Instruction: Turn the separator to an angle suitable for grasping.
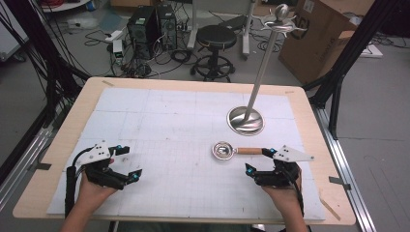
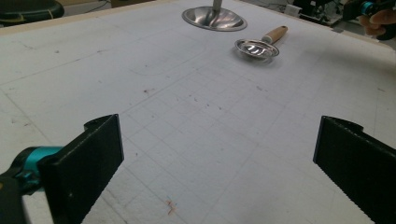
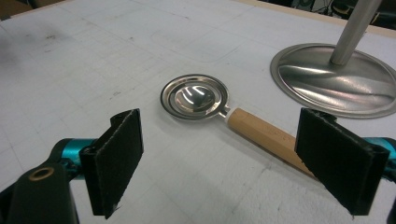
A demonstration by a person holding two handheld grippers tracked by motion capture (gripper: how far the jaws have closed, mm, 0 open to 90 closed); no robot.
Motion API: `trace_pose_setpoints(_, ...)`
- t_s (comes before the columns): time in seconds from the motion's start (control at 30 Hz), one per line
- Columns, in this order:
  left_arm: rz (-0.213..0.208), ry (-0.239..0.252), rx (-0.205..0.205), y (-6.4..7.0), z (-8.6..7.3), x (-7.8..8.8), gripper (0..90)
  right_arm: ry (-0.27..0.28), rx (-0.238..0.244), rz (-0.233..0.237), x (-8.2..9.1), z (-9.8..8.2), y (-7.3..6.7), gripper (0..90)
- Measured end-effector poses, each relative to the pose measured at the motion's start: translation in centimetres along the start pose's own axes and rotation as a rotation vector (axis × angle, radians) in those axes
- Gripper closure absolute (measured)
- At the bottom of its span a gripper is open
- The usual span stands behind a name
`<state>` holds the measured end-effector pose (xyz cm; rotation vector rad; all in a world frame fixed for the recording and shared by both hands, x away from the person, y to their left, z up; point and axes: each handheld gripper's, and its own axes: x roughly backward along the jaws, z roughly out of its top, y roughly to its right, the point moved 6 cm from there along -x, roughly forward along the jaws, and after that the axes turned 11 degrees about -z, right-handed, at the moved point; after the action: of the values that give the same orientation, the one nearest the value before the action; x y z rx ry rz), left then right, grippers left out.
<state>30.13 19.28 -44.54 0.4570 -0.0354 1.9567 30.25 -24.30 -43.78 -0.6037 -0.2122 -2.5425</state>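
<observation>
A small metal scoop [image 1: 223,150] with a wooden handle [image 1: 249,151] lies flat on the white gridded mat [image 1: 164,116], right of centre. Its handle points right, toward my right gripper [image 1: 258,160]. That gripper is open, and in the right gripper view the scoop bowl [image 3: 194,96] lies just ahead of the jaws while the handle [image 3: 266,133] runs toward the right jaw. My left gripper [image 1: 129,162] rests open over bare mat at the near left. In the left gripper view the scoop [image 2: 256,48] is far off, beyond the open left gripper [image 2: 217,140].
A metal stand with a round base [image 1: 245,121] and a tall pole topped with hooks [image 1: 282,19] stands behind the scoop. Beyond the wooden table edge [image 1: 72,121] are a stool [image 1: 216,36], computer towers [image 1: 150,24] and a cardboard box [image 1: 324,34].
</observation>
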Motion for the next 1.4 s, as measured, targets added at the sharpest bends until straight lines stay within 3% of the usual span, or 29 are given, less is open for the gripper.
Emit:
trace_pose_setpoints(0.3,-0.004,-0.012,0.001,-0.1,-0.5,0.2,2.2,-0.02,0.006,-0.001,-0.6,-0.1,0.3,14.4)
trace_pose_setpoints(0.63,0.007,-0.008,-0.007,-0.2,-0.6,1.3,2.3,-0.055,0.055,0.005,-1.7,0.5,-0.5,15.1)
trace_pose_setpoints(1.07,0.0,-0.021,-0.019,-0.1,-0.6,1.0,2.2,-0.162,0.148,0.023,-4.3,2.3,0.0,16.2)
trace_pose_setpoints(1.4,-0.016,-0.032,-0.027,0.1,-0.4,0.2,2.2,-0.225,0.199,0.037,-5.4,3.6,0.3,23.1)
